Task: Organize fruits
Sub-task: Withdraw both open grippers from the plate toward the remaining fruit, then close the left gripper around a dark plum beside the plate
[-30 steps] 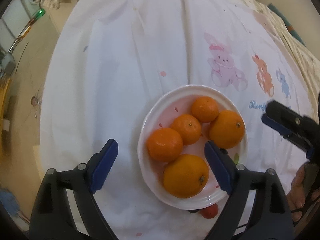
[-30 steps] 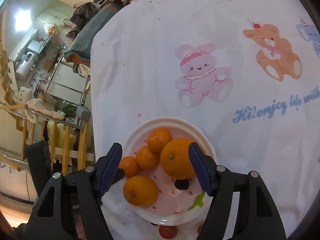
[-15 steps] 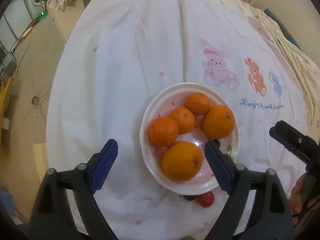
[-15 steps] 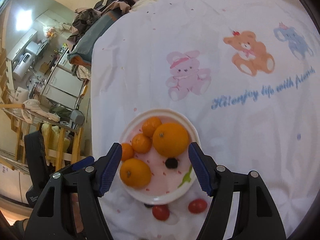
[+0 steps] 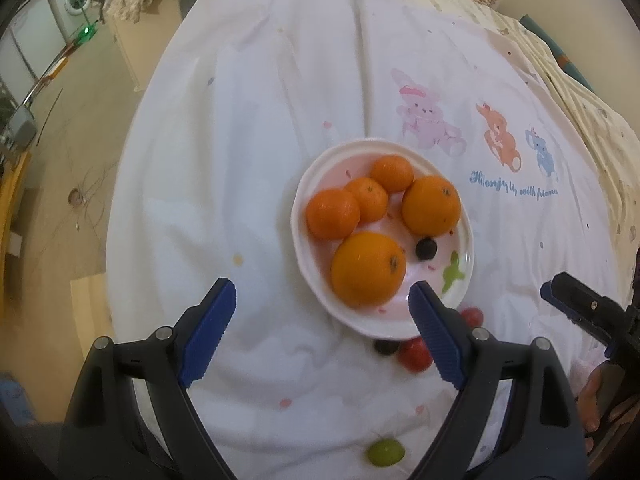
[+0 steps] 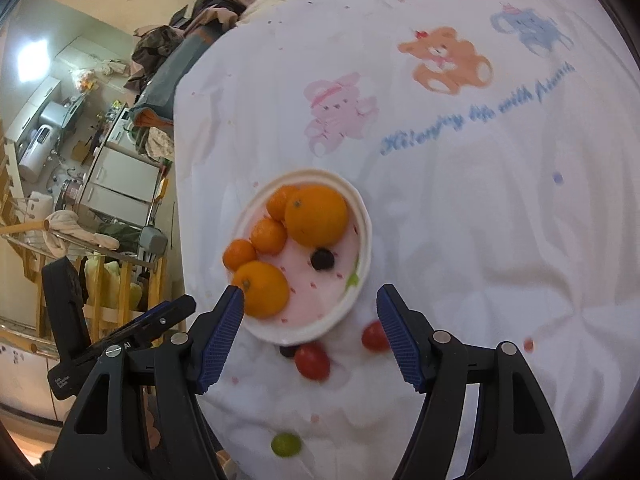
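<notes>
A white plate on the white cartoon-print cloth holds several oranges and one dark grape. Two red cherry tomatoes and a dark grape lie on the cloth by the plate's near rim. A green grape lies nearer to me. My left gripper is open and empty above the plate's near-left side. My right gripper is open and empty above the near rim and tomatoes.
The cloth covers a round table whose edge drops to the floor on the left. The right gripper's tip shows at the right of the left wrist view; the left gripper shows at lower left of the right wrist view. Household clutter lies beyond.
Both grippers have drawn back and up from the plate, so it looks smaller and farther. The tomatoes and green grape have come into view. Both stay open.
</notes>
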Motion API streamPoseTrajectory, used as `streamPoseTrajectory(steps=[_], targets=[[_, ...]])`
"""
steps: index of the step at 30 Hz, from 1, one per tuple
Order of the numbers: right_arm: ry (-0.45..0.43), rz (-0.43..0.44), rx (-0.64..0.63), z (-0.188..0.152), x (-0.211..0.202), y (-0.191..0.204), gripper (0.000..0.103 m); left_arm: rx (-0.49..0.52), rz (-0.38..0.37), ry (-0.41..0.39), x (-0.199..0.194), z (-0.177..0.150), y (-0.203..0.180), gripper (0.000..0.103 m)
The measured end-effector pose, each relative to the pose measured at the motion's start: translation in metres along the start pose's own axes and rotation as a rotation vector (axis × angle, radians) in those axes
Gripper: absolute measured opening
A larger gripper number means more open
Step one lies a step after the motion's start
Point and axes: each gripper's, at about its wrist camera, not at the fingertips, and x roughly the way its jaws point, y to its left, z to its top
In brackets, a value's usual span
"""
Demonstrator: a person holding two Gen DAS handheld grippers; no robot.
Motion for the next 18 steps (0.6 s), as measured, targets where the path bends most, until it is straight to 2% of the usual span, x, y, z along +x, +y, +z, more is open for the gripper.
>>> streamPoseTrajectory(steps=[6,9,11,13,18], targets=[[0.01,-0.027,0.027,-0.023,-0.007,-0.01,0.072,-0.023,-0.004,0.034,0.004,-0.027,0.008,0.086],[0.014,-0.036,0.048,-0.031,-0.009,-0.016,0.072,-0.018,-0.013,0.075,0.013,-0.044,0.006,0.084],[0.018,-0.04,0.057,-0.035,-0.01,-0.019,0.072,0.005,-0.015,0.093,0.018,-0.05,0.002,0.07],[0.019,-0.047,0.059,-0.037,-0.01,-0.022,0.072,0.065,-0.003,0.12,0.028,-0.056,-0.009,0.062],[0.014,-0.055,0.06,-0.037,-0.013,-0.024,0.072,0.149,0.025,0.15,0.048,-0.063,-0.032,0.06]])
